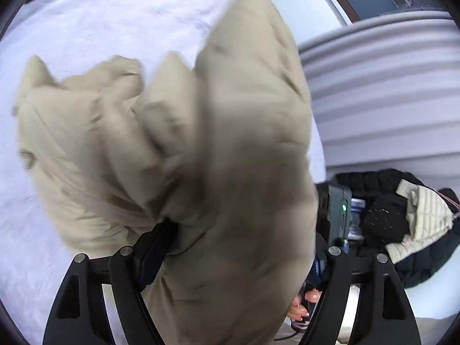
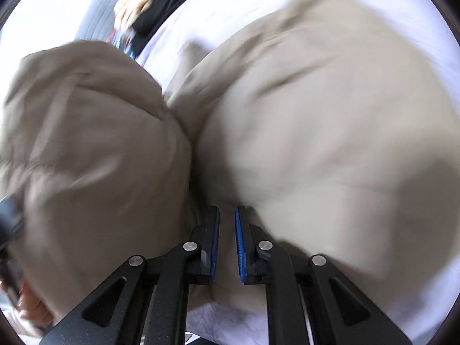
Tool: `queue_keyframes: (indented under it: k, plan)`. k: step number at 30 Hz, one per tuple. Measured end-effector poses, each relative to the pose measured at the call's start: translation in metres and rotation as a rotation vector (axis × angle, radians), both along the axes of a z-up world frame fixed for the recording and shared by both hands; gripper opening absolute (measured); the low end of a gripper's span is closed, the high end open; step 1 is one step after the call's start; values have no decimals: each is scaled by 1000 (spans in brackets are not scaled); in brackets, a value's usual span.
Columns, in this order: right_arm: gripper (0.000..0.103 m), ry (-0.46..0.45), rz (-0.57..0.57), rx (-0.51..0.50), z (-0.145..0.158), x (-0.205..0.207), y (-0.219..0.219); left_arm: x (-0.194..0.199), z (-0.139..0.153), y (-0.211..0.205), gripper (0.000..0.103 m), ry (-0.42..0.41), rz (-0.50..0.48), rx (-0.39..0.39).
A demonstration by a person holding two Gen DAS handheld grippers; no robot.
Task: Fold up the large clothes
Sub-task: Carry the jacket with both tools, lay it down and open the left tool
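White bed sheet (image 1: 86, 28) spread beyond both pairs of fingers. Puffy beige padded coat (image 2: 330, 115) bunched on it, draped over the left gripper (image 1: 230, 247), fingers hidden, grip impossible to tell. Right gripper (image 2: 227, 230) nearly closed, blue pads (image 2: 238, 247) slightly apart, pressed against coat fabric.

Motion-blurred puffy beige jacket (image 1: 201, 149) drapes over the left gripper (image 1: 230, 258), hiding its fingertips and grip.
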State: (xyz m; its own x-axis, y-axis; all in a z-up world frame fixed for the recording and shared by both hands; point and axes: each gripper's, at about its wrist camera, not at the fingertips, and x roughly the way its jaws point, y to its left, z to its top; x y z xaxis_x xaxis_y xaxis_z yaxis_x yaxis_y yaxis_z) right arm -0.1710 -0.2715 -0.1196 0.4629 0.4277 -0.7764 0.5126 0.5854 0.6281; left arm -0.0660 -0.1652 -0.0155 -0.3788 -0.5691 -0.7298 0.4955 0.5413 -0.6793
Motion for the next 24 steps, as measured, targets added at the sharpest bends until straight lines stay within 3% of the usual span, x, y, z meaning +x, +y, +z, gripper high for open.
queue_keyframes:
  k: [4,7,8,10,11,16,19,21,22,23,24]
  plan:
    - [13,3,-138,14,2,-53,-27,-5,-37,-64,78,105,-73,-60]
    - [18,9,-208,2,9,-77,-34,-11,-54,-93,78,49,-92,-20]
    - [24,8,-226,-8,14,-87,-36,-14,-54,-103,78,30,-95,-10]
    - [74,-9,-272,-36,28,-105,-37,-16,-53,-117,78,-7,-94,7]
    - [80,-43,-301,-48,38,-116,-37,-9,-54,-133,78,-21,-96,14]
    - [81,-194,-242,-3,70,-114,-20,-8,-61,-161,78,-102,-109,54]
    - [81,-175,-169,-16,67,-84,-12,-17,-28,-130,78,-230,-103,30]
    - [81,-96,-158,-81,62,-57,-2,-10,-10,-107,78,-347,-62,16]
    - [72,-63,-161,-132,59,-49,-3,-2,-1,-93,78,-423,-17,21]
    - [55,-38,-159,-205,60,-42,-1,7,4,-77,78,-473,21,29]
    - [23,-19,-138,-256,59,-33,6,17,7,-62,79,-522,67,46]
